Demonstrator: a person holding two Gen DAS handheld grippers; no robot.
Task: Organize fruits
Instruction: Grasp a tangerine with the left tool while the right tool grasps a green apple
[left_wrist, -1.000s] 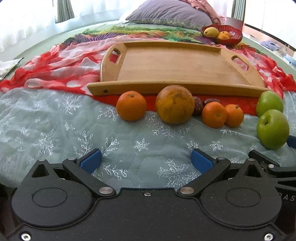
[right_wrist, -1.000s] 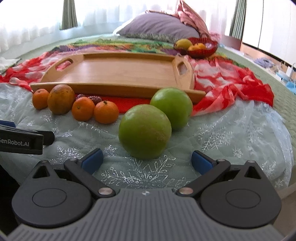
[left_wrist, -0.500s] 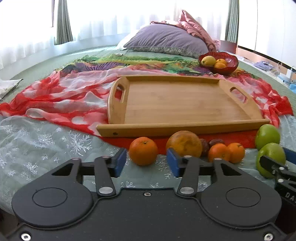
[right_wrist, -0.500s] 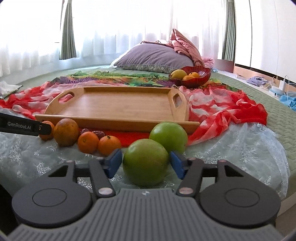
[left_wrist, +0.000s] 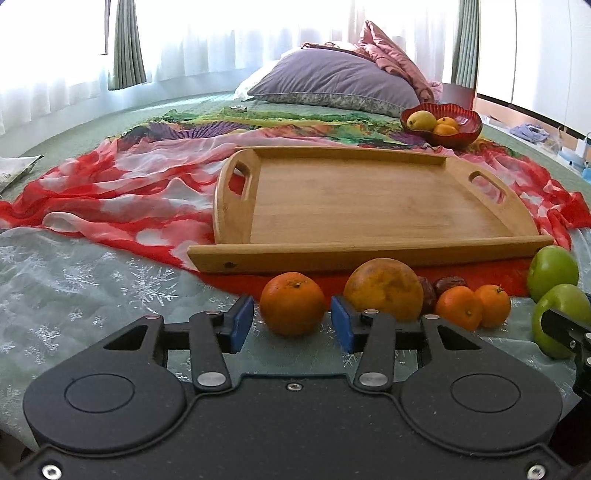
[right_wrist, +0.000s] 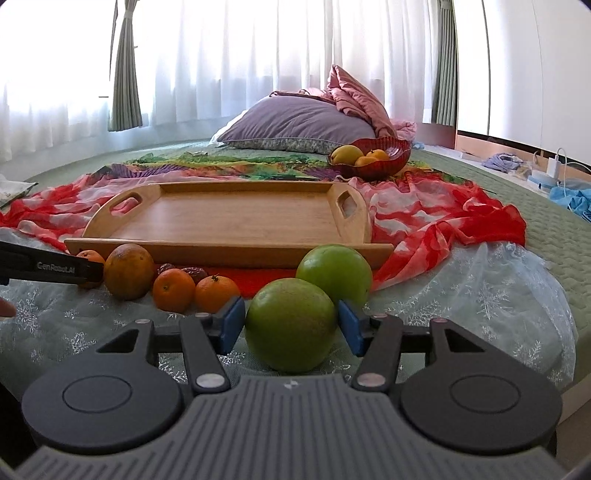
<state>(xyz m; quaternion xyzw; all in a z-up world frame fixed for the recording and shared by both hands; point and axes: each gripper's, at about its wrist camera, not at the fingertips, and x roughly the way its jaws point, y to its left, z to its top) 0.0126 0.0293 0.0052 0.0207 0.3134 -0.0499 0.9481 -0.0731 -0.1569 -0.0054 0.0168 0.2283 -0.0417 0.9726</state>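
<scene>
A small orange (left_wrist: 291, 302) lies on the bedspread just before the wooden tray (left_wrist: 369, 253). My left gripper (left_wrist: 291, 328) has its blue pads either side of it, a gap showing on each side, so it stands open. Beside it lie a large dull orange (left_wrist: 384, 288), two small oranges (left_wrist: 458, 306) and dark dates (left_wrist: 448, 282). My right gripper (right_wrist: 291, 325) is closing on the near green apple (right_wrist: 290, 339), and both pads meet its sides. A second green apple (right_wrist: 334, 275) sits just behind. The tray (right_wrist: 221, 254) holds nothing.
A red bowl (left_wrist: 469, 127) with yellow and orange fruit stands behind the tray's far right corner. A red-and-white scarf (left_wrist: 122, 195) lies rumpled under and around the tray. A purple pillow (right_wrist: 295, 125) is at the back. The bed's edge (right_wrist: 569, 373) drops off to the right.
Both grippers went from wide open to narrow. The left one moved forward up to the small orange. The right one's pads came in against the near green apple. Both views tilted upward.
</scene>
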